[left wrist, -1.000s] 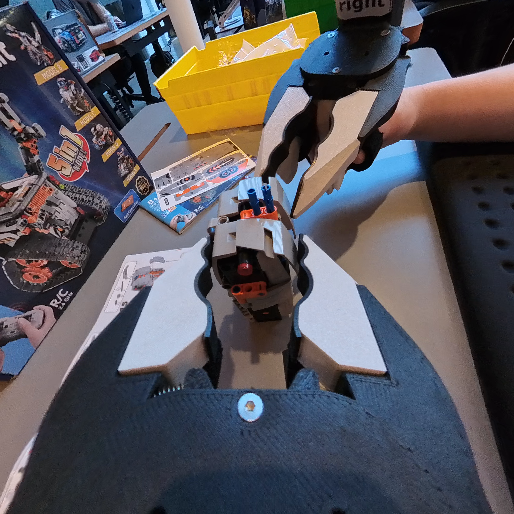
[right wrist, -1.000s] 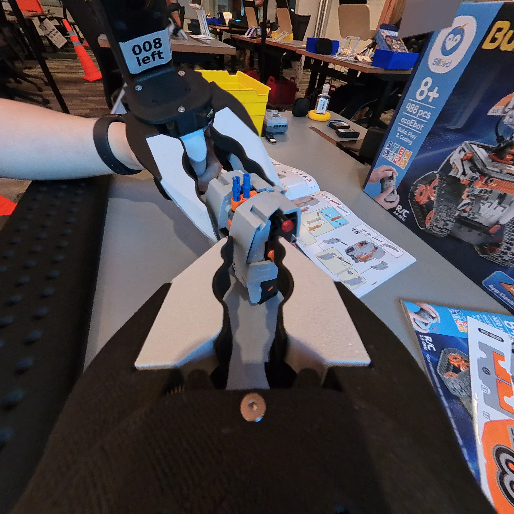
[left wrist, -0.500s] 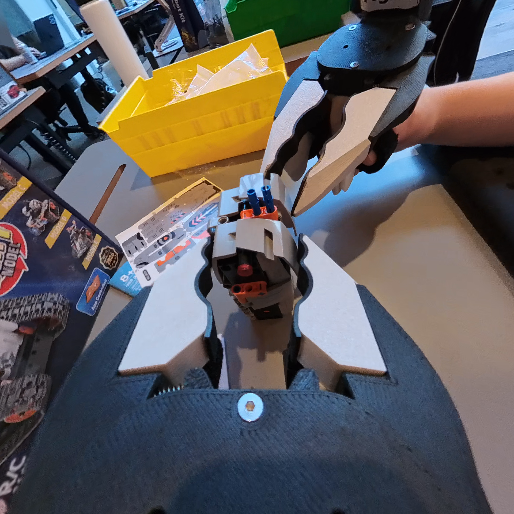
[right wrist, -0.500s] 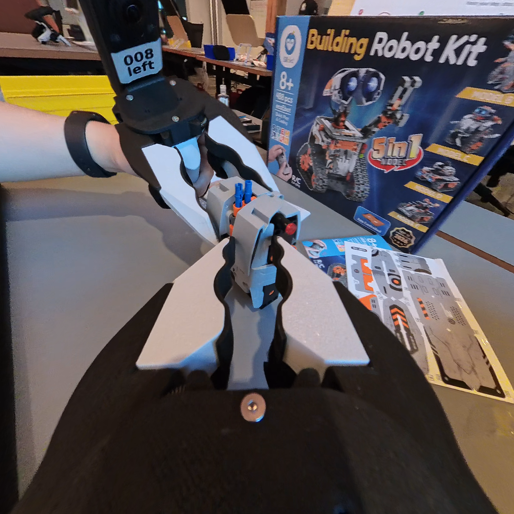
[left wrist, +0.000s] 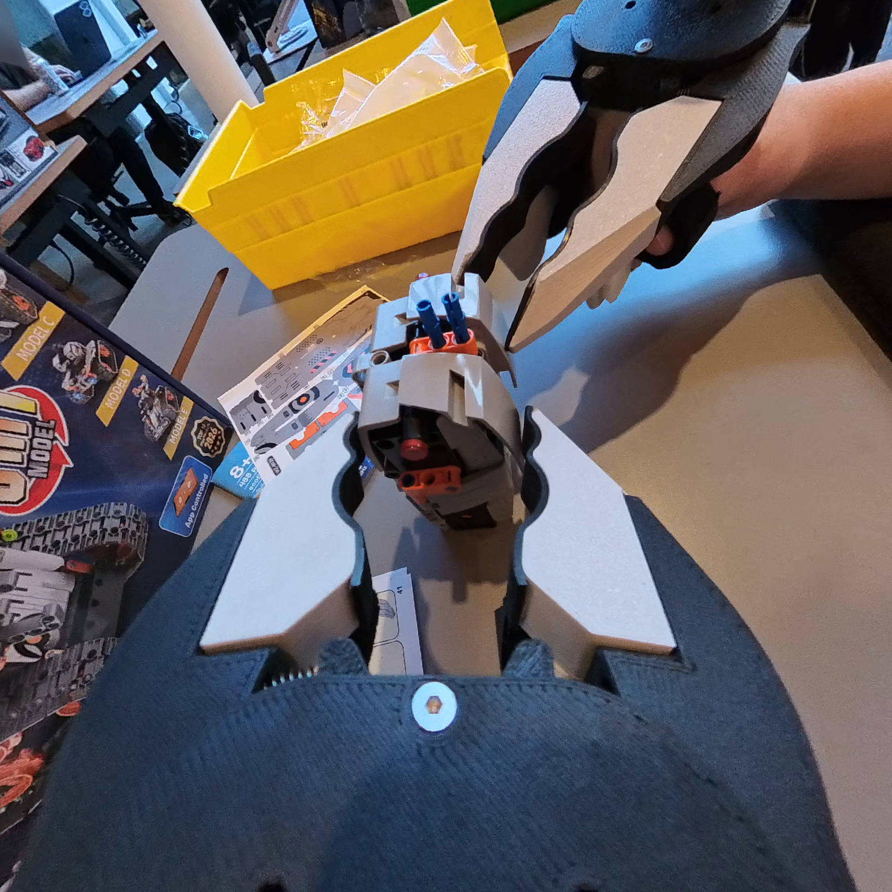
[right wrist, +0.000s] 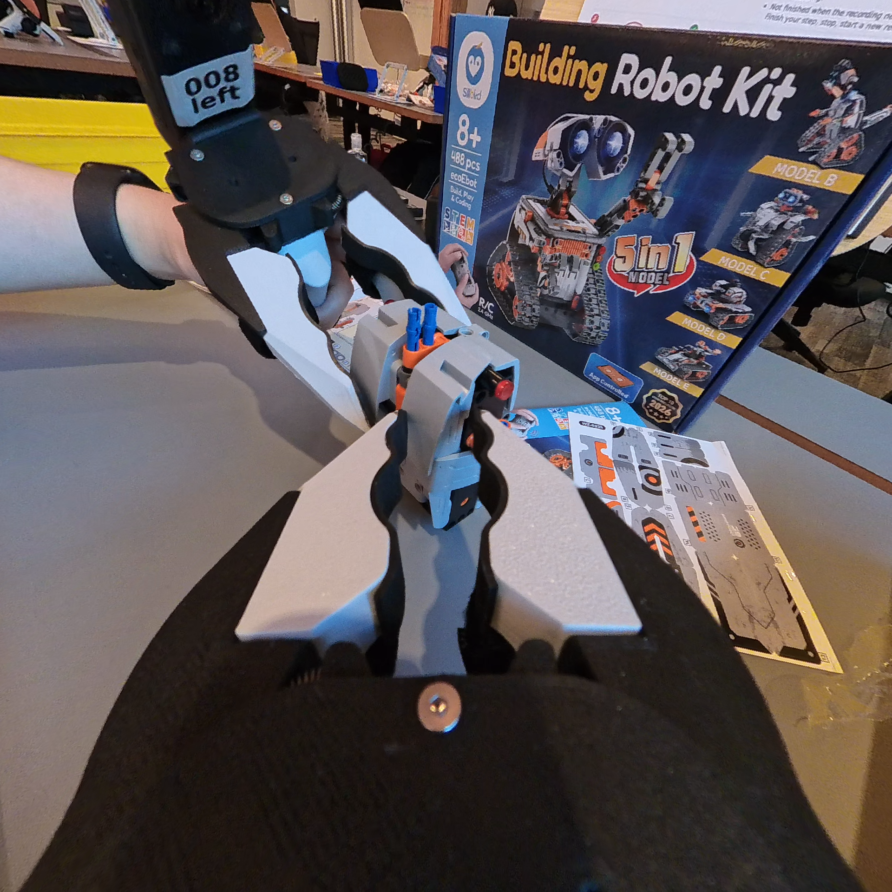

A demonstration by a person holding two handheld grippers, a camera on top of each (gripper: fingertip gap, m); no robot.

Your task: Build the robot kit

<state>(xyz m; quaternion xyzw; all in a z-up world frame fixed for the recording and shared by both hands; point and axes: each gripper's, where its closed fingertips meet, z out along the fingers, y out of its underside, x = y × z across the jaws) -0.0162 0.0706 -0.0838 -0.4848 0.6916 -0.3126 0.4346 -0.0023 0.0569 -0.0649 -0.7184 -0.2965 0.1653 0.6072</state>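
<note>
1. Together, both grippers clamp one grey brick-built assembly [left wrist: 437,425], which hangs above the table [left wrist: 724,434].
2. Left gripper [left wrist: 437,463]: fingers clenched on the assembly's lower half, one finger on each side.
3. Right gripper [right wrist: 437,458]: pinching the same assembly [right wrist: 434,425] from the opposite side; in the left wrist view its fingertips [left wrist: 482,313] meet the assembly's top edge.
4. Two blue pins [left wrist: 441,321] stand up from an orange piece on the assembly, between the two grippers.
5. Beyond the left gripper sits a yellow bin [left wrist: 347,193] holding clear bags.
6. Under and beside the grippers lie a sticker sheet [right wrist: 685,521] and a booklet [left wrist: 241,475]; a big toy box [right wrist: 675,207] stands just past them.
</note>
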